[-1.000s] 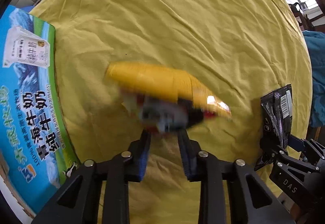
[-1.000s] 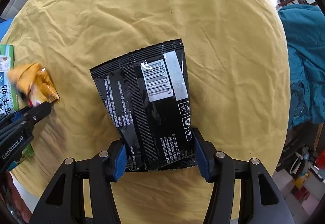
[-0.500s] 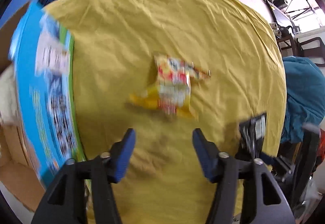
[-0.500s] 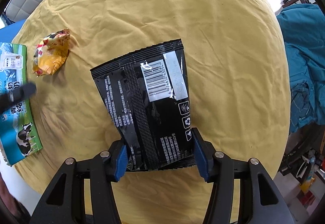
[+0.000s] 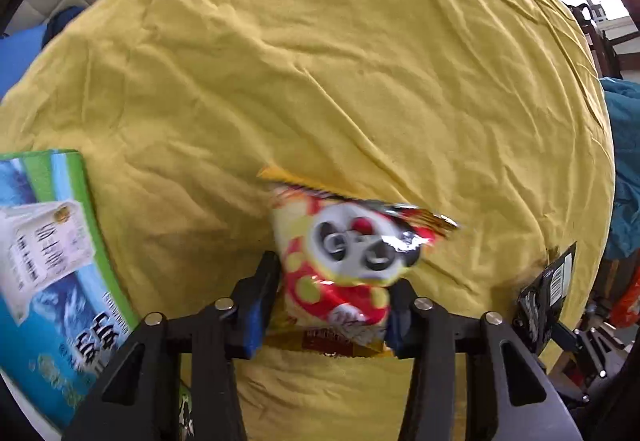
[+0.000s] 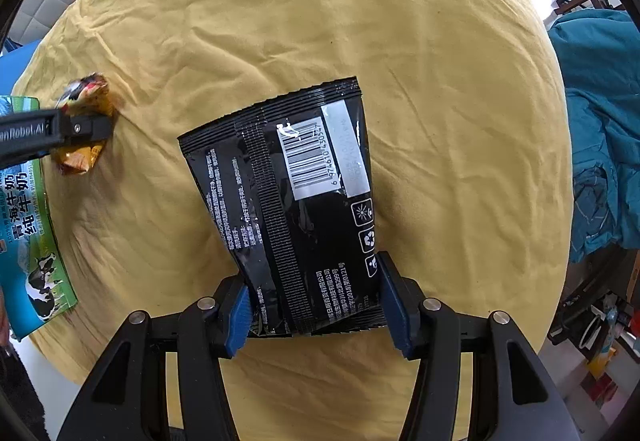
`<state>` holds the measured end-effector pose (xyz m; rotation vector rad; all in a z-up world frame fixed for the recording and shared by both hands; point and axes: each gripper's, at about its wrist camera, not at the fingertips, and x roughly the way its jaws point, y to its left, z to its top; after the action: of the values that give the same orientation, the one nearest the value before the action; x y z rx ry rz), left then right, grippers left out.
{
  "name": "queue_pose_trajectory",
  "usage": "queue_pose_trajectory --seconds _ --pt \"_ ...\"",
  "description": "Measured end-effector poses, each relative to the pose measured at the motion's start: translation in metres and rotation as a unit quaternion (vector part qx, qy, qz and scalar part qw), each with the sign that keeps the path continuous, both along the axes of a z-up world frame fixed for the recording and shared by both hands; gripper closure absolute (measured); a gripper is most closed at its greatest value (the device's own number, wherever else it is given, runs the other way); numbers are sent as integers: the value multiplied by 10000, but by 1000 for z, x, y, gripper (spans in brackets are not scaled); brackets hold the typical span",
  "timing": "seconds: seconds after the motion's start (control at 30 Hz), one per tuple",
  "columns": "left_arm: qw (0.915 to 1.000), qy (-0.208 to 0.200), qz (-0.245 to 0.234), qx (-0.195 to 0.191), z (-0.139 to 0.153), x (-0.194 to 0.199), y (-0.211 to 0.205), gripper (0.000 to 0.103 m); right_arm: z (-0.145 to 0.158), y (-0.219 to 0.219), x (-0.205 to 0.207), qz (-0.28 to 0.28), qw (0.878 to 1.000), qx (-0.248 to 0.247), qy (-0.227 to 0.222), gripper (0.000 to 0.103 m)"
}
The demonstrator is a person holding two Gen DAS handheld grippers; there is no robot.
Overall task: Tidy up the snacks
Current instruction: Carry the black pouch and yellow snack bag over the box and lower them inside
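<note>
A yellow-and-red snack bag with a panda face [image 5: 344,261] lies on the yellow cloth between the fingers of my left gripper [image 5: 332,301], whose jaws stand wide around its lower half; whether they press it I cannot tell. The same bag [image 6: 82,157] shows small at the left in the right wrist view, partly behind the left gripper's finger [image 6: 60,129]. My right gripper [image 6: 314,301] is shut on the bottom edge of a black snack bag [image 6: 288,201] with a barcode, lying flat. That black bag [image 5: 548,289] appears at the right edge in the left wrist view.
A blue-and-green milk carton box [image 5: 44,273] sits at the table's left edge, seen again as the box [image 6: 32,241] in the right wrist view. The round table's yellow cloth [image 5: 320,61] is wrinkled. A teal garment [image 6: 600,129] hangs beyond the right rim.
The panda bag left the left gripper and landed on the cloth; the left gripper opened, then came down around it. The right gripper and black bag stayed put.
</note>
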<state>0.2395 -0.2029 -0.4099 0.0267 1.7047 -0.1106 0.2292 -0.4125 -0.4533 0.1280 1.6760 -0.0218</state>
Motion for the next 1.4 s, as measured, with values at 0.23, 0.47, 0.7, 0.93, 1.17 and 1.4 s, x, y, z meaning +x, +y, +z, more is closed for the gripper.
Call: queue_pose_trajectory --seconds 0.23,0.47,0.7,0.93,1.17,1.4 --pt "9970 -752 -58 168 52 -46 -2 69 17 -2 -6 -300 9993 128 -165 46" --pt "9897 -1422 -94 157 119 -95 -7 69 71 27 -26 -392 9971 284 -590 46" --pt "9812 -1925 -112 37 177 -108 42 69 138 79 -53 -308 9926 457 -1086 46" --pt "9731 -2303 101 -68 216 -131 91 69 192 157 -82 16 9863 732 -1476 46" --pt "9681 -2461 473 -53 248 -147 176 69 218 242 -102 437 9791 1118 -1639 46" --pt "9692 -2284 917 -60 248 -151 261 69 206 331 -107 701 9777 1385 -1414 46"
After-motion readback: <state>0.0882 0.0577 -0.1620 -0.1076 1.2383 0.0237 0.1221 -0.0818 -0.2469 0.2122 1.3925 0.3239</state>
